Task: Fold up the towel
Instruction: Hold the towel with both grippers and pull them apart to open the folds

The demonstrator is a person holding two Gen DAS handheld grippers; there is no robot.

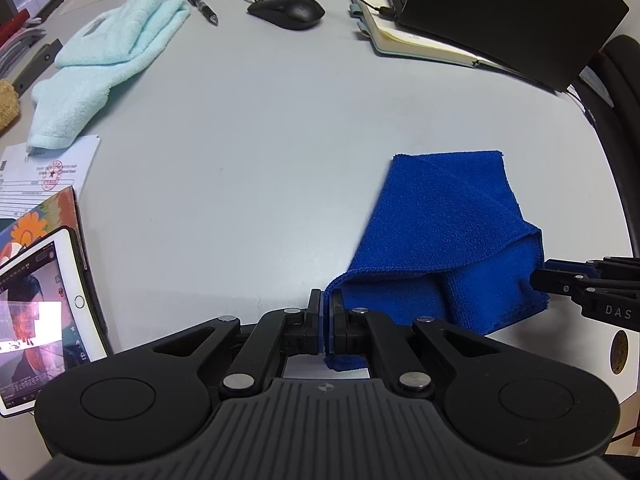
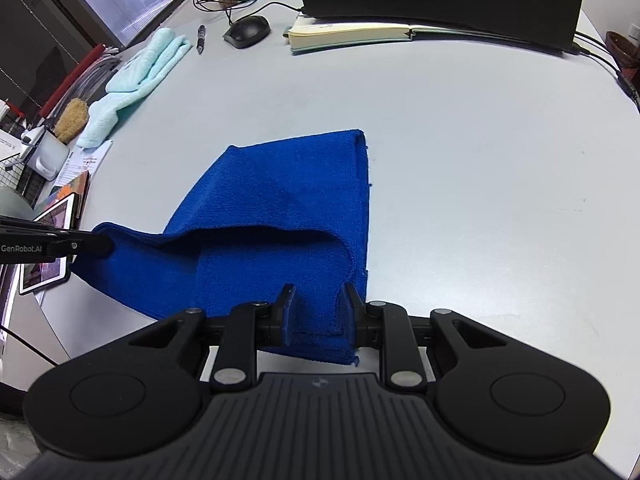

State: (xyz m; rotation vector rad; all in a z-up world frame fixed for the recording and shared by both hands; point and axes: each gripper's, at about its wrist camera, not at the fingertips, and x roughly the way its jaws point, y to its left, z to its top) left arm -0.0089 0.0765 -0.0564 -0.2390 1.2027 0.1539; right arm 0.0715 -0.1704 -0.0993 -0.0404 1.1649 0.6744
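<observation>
Pale grey desk (image 2: 460, 160); deep-blue microfibre towel (image 2: 288, 200) lies near black mouse (image 2: 247, 30), half-folded. Left gripper (image 1: 326, 312) clenched on near corner; right gripper (image 2: 318, 304) part-closed around bunched edge, both lifting it, likely to carry fold over.

On the pale tabletop (image 1: 248, 128) a light-blue towel (image 1: 108, 60) lies crumpled at the far left, a pen (image 1: 202, 7) beside it. A black mouse (image 1: 286, 11) sits farther right, then an open notebook (image 1: 400, 32). A tablet (image 1: 44, 320) rests near left, over papers (image 1: 52, 172).
</observation>
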